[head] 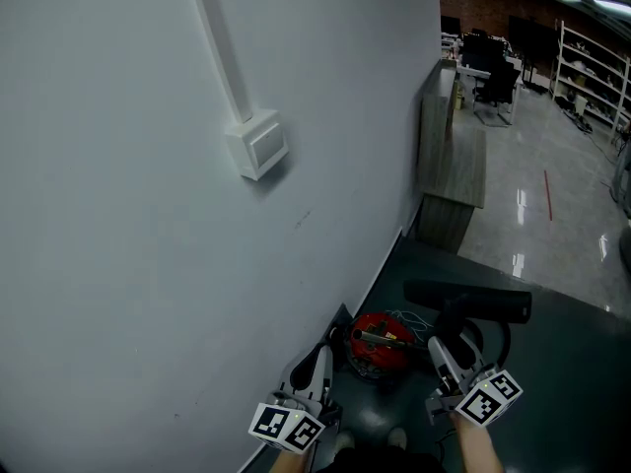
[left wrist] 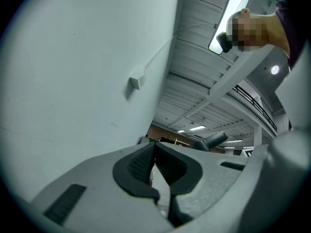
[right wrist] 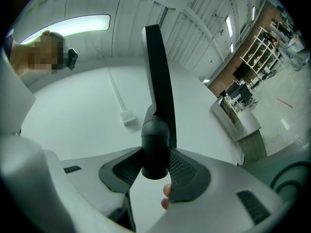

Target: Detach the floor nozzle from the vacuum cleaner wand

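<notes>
The black plastic floor nozzle (right wrist: 159, 81), pinched at lower centre by the right gripper (right wrist: 155, 157), is best held steady — the left gripper (left wrist: 154, 152) is clenched on nothing.

The floor (head: 562, 382) under me is dark green along the wall and turns glossy pale grey farther off. On the green part a red vacuum (head: 380, 341) sits close to the wall's foot, with a black hose (head: 506, 335) looping just to its right. On the grey part a wooden cabinet (head: 449, 180) stands against the wall. A red stripe (head: 548, 195) lies beside it, with black chairs (head: 498, 82) and white shelves (head: 592, 72) beyond.
</notes>
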`<action>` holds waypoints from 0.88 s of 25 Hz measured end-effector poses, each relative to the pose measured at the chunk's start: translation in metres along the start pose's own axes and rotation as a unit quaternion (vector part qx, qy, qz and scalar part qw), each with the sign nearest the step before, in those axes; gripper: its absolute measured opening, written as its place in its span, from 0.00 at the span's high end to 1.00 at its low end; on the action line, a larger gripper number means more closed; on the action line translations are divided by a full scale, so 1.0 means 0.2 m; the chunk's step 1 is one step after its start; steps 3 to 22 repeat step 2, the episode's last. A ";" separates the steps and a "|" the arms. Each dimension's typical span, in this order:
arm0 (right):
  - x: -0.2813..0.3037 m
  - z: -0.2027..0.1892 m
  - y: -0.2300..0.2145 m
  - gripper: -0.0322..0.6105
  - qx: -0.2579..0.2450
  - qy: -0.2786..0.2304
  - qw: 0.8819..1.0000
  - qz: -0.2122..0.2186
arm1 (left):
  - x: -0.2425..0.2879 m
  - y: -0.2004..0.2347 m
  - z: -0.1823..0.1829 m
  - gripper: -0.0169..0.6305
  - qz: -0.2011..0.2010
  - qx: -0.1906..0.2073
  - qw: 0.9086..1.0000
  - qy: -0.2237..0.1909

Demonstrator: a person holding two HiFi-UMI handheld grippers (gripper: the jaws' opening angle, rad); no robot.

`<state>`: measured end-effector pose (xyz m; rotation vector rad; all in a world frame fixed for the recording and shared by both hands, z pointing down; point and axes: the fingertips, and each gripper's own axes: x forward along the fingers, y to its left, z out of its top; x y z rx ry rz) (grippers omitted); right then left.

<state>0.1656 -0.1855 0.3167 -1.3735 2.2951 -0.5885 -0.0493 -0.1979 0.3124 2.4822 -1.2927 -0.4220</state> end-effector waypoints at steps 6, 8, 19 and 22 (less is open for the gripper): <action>0.01 0.00 0.00 0.69 0.001 -0.002 1.000 0.002 | 0.01 0.01 0.01 0.96 0.000 0.001 1.000 0.000; 0.01 0.00 0.00 0.69 0.001 -0.002 1.000 0.002 | 0.01 0.01 0.01 0.96 0.000 0.001 1.000 0.000; 0.01 0.00 0.00 0.69 0.001 -0.002 1.000 0.002 | 0.01 0.01 0.01 0.96 0.000 0.001 1.000 0.000; 0.01 0.00 0.00 0.69 0.001 -0.002 1.000 0.002 | 0.01 0.01 0.01 0.96 0.000 0.001 1.000 0.000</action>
